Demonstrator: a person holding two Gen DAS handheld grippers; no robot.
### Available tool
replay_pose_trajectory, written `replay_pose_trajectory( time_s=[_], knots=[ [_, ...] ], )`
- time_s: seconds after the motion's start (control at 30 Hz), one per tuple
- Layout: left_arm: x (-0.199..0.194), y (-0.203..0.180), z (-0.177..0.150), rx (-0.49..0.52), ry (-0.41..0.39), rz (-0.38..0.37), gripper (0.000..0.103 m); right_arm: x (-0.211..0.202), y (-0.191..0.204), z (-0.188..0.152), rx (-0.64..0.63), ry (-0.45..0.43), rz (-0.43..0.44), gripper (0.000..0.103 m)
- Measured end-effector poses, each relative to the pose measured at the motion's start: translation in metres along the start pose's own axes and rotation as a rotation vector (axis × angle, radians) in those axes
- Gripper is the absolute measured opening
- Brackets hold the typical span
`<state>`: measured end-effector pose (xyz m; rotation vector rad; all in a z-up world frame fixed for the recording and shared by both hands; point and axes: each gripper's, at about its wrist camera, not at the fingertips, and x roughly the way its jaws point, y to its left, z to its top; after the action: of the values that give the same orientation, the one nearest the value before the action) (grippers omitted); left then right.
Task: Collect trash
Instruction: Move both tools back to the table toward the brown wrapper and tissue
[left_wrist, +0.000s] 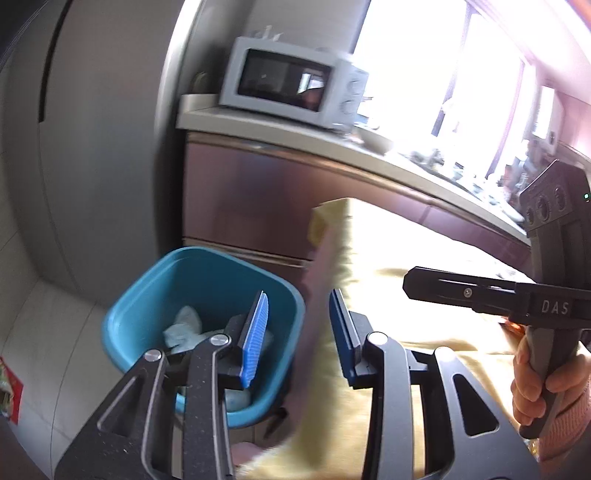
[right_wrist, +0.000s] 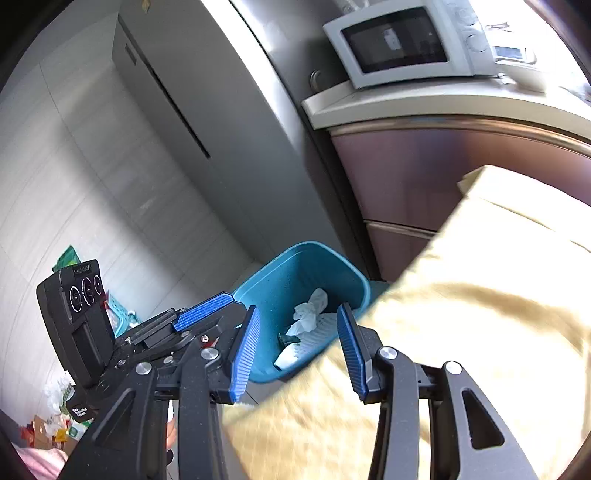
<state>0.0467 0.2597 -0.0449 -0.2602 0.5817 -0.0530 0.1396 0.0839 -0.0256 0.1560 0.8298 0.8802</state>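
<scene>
A teal trash bin (left_wrist: 155, 295) stands on the floor beside the table's edge; it also shows in the right wrist view (right_wrist: 295, 269). Crumpled white tissue (right_wrist: 310, 310) and other scraps lie inside it, and the tissue also shows in the left wrist view (left_wrist: 184, 325). My left gripper (left_wrist: 299, 336) is open and empty, above the bin's right rim and the table edge. My right gripper (right_wrist: 299, 347) is open and empty, hovering above the bin. The right gripper's body (left_wrist: 517, 295) shows in the left wrist view, the left gripper's body (right_wrist: 81, 321) in the right wrist view.
A table with a yellow cloth (right_wrist: 461, 295) lies to the right of the bin. A grey fridge (right_wrist: 207, 110) and a brown cabinet (right_wrist: 424, 177) with a white microwave (right_wrist: 406, 40) stand behind. Clutter (right_wrist: 55, 424) lies on the floor at lower left.
</scene>
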Motion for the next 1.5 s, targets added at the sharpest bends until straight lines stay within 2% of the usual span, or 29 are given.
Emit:
replay_pose_trajectory(
  time_s=[0.27,0.47,0.87,1.07,1.13,1.3,1.5],
  knots=[
    [0.003,-0.067,-0.014,0.093,0.034,-0.149,0.039,-0.069,-0.021,-0.029,0.027,-0.100,-0.090,0.041],
    [0.017,-0.130,-0.031,0.167,0.094,-0.270,0.039,-0.127,-0.051,-0.062,0.081,-0.157,-0.224,0.042],
    [0.055,-0.250,-0.051,0.298,0.206,-0.498,0.043,-0.233,-0.135,-0.114,0.286,-0.306,-0.475,0.042],
    [0.076,-0.296,-0.052,0.340,0.255,-0.557,0.045,-0.277,-0.177,-0.135,0.368,-0.374,-0.555,0.043],
    [0.083,-0.307,-0.051,0.348,0.266,-0.561,0.049,-0.284,-0.189,-0.138,0.391,-0.383,-0.569,0.043],
    [0.102,-0.326,-0.051,0.353,0.298,-0.563,0.053,-0.283,-0.209,-0.141,0.425,-0.366,-0.582,0.046],
    [0.125,-0.337,-0.055,0.351,0.363,-0.567,0.054,-0.272,-0.225,-0.141,0.451,-0.346,-0.557,0.046]
  ],
)
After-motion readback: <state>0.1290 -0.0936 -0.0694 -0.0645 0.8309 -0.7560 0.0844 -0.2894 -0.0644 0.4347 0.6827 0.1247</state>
